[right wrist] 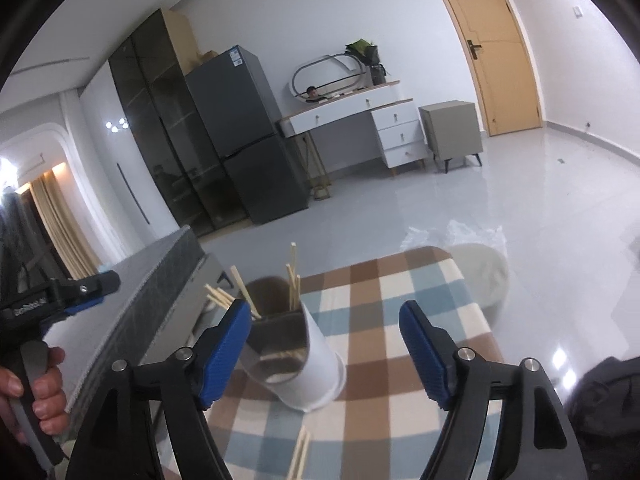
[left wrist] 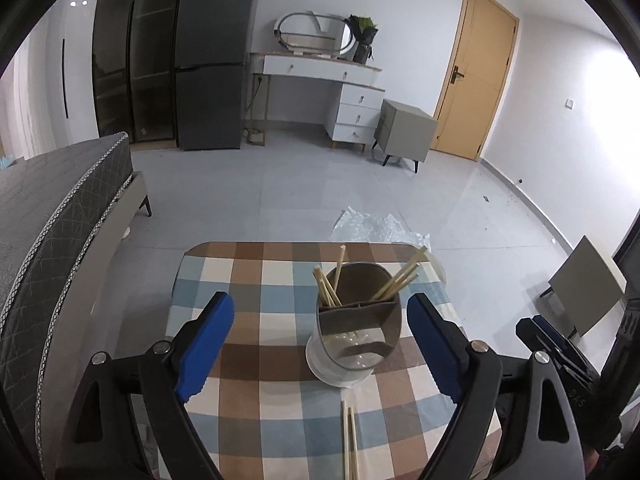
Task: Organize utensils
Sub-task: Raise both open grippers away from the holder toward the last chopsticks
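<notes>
**Both grippers released above checkered table**

The utensil holder [left wrist: 354, 320] stands mid-table [left wrist: 248, 280], chopsticks [left wrist: 394, 282] inside. A loose chopstick pair [left wrist: 349, 440] lies at its 6 o'clock. Left gripper [left wrist: 320, 344] and right gripper [right wrist: 326, 354] gape, grasping nothing

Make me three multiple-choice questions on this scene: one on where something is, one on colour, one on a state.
1. Where are the loose chopsticks?
A. On the table, nearer the camera than the holder
B. On the floor
C. On the bed

2. What colour are the gripper pads?
A. Red
B. Blue
C. Green

3. How is the left gripper?
A. Shut on the holder
B. Shut on chopsticks
C. Open

Answers: 1 A, they lie on the checked cloth before the holder. 2 B, both pads are blue. 3 C, fingers wide apart, holding nothing.
</notes>
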The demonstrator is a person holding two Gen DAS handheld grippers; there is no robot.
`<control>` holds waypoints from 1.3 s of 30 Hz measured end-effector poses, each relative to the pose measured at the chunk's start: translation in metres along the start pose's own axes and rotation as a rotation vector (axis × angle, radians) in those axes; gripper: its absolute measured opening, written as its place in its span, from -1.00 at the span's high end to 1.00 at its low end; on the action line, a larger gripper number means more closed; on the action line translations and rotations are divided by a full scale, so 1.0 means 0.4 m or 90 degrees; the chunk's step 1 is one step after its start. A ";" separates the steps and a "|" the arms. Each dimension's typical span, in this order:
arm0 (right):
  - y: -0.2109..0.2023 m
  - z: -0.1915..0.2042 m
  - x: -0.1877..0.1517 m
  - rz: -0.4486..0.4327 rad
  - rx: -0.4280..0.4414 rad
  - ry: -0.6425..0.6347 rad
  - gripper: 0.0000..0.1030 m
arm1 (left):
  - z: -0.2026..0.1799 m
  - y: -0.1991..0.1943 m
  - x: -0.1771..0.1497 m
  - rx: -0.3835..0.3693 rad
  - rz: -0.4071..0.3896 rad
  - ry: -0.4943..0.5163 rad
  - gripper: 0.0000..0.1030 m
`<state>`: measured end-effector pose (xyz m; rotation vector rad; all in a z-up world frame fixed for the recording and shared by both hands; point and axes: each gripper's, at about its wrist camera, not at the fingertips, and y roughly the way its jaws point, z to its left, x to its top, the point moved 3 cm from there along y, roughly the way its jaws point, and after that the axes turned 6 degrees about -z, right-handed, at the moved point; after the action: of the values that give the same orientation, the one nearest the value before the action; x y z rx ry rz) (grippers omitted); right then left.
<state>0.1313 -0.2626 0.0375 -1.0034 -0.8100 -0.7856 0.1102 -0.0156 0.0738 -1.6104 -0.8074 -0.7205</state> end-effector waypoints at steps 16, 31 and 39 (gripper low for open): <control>-0.059 0.043 -0.118 0.044 -0.019 -0.031 -0.72 | -0.002 -0.058 -0.104 0.037 -0.066 0.021 -0.90; 0.008 0.030 -0.285 0.153 -0.039 -0.040 -0.73 | 0.029 0.021 -0.248 0.034 -0.018 0.003 -0.90; 0.072 0.044 -0.367 0.241 -0.036 -0.054 -0.65 | 0.082 0.118 -0.334 0.075 0.053 -0.013 -0.90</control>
<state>0.0823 -0.2097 -0.0950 -1.2038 -0.6460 -0.4457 0.0729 -0.0058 -0.0663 -1.5387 -0.7780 -0.5873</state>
